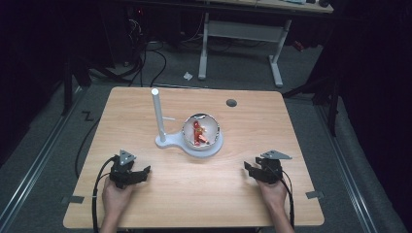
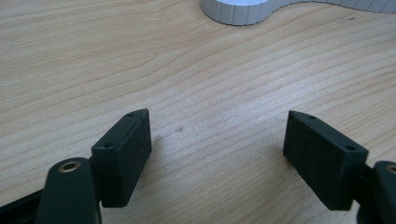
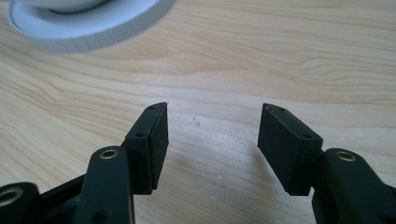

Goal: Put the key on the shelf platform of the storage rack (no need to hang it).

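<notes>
Your left tongs (image 1: 142, 171) sit low over the worktop (image 1: 194, 194) near its near-left corner, jaws apart with nothing between them; in the left gripper view the two black pads (image 2: 126, 154) frame bare wood grain. Your right tongs (image 1: 248, 167) sit near the near-right corner, jaws also apart and empty, and the right gripper view shows bare wood between their pads (image 3: 154, 140) as well.

From both, what you are after lies ahead and inward, toward the middle of the worktop: a shiny bowl (image 1: 201, 128) seated on the round end of a white stand (image 1: 194, 145), with a small red and orange figure (image 1: 198, 133) lying inside it. The figure's long axis seems to run roughly from the far edge toward the near edge, though it is too small to read finely. A white post (image 1: 158, 114) rises upright from the left end of the same stand, just beside the bowl on its left.

That post is what the approach turns on. From the left tongs the bowl lies ahead and to the right, with the post close to that line. From the right tongs it lies ahead and to the left, with open worktop between. The two hands look about equally far off, so the right one has the cleaner path, I judge, coming in over the bowl's right rim and down.
</notes>
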The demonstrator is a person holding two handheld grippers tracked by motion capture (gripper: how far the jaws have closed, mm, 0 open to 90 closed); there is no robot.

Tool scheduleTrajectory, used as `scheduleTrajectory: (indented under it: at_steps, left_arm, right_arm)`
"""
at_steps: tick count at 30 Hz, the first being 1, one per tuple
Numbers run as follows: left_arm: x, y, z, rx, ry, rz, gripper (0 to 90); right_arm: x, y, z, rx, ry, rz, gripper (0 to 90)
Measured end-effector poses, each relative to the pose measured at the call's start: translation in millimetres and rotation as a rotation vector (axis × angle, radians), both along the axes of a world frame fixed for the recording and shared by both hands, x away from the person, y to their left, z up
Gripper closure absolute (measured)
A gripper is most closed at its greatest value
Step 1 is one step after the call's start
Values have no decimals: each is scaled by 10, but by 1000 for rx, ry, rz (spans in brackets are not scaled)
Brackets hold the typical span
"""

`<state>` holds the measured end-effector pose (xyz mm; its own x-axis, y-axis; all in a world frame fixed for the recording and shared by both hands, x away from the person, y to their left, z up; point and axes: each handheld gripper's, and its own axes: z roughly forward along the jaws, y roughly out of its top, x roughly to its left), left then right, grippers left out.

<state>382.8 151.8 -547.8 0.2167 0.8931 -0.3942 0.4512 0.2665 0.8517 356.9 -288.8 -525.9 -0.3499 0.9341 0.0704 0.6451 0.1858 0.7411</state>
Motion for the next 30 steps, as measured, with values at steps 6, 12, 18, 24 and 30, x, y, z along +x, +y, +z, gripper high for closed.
scheduleTrajectory:
  at_steps: [6,12,18,24,30]
  left_arm:
    - [0,1,0,-1,1,-1,237]
    - [-1,-2,-1,1,0,-1,236]
    - [-3,-1,-1,1,1,-2,235]
    - [-4,-2,-1,0,1,-4,230]
    - [-4,-4,-2,0,0,-3,229]
  right_arm:
    - [-11,29,-43,-33,-1,-11,415]
    - [-21,89,-48,-91,-10,1,391]
    - [-20,90,-49,-92,-10,-1,380]
    - [-20,89,-49,-93,-8,-7,368]
    - [-22,89,-49,-93,-7,-6,358]
